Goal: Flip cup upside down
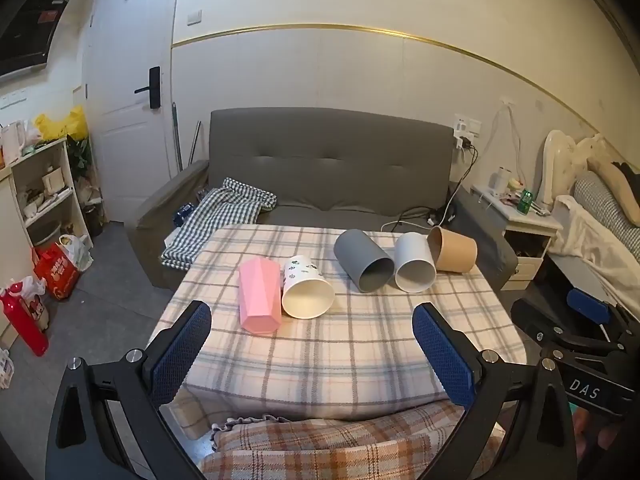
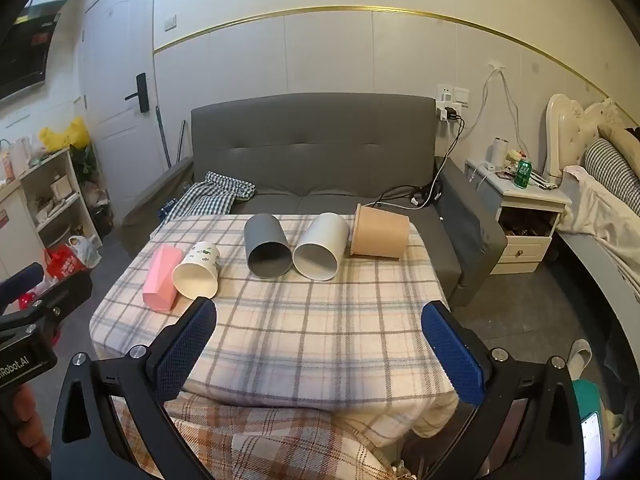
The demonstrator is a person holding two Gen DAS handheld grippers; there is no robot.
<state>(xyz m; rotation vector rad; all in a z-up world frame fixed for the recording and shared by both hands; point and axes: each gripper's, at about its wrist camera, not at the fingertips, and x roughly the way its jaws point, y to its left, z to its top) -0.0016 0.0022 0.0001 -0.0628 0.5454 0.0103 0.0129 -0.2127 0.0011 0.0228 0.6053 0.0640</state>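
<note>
Several cups lie on their sides on a plaid-covered table (image 1: 340,344) (image 2: 320,320): a pink faceted cup (image 1: 259,295) (image 2: 161,278), a white printed cup (image 1: 306,294) (image 2: 198,271), a dark grey cup (image 1: 363,260) (image 2: 267,251), a light grey cup (image 1: 415,262) (image 2: 321,247) and a brown paper cup (image 1: 454,254) (image 2: 380,237). My left gripper (image 1: 312,324) is open and empty, held above the table's near edge. My right gripper (image 2: 319,322) is open and empty, also at the near edge. Neither touches a cup.
A grey sofa (image 1: 328,168) (image 2: 312,148) stands behind the table with a checked cloth (image 1: 216,216) on it. A nightstand (image 2: 524,216) and bed (image 2: 600,200) are to the right, shelves (image 1: 44,192) and bags on the left. A plaid blanket (image 1: 328,448) lies below the grippers.
</note>
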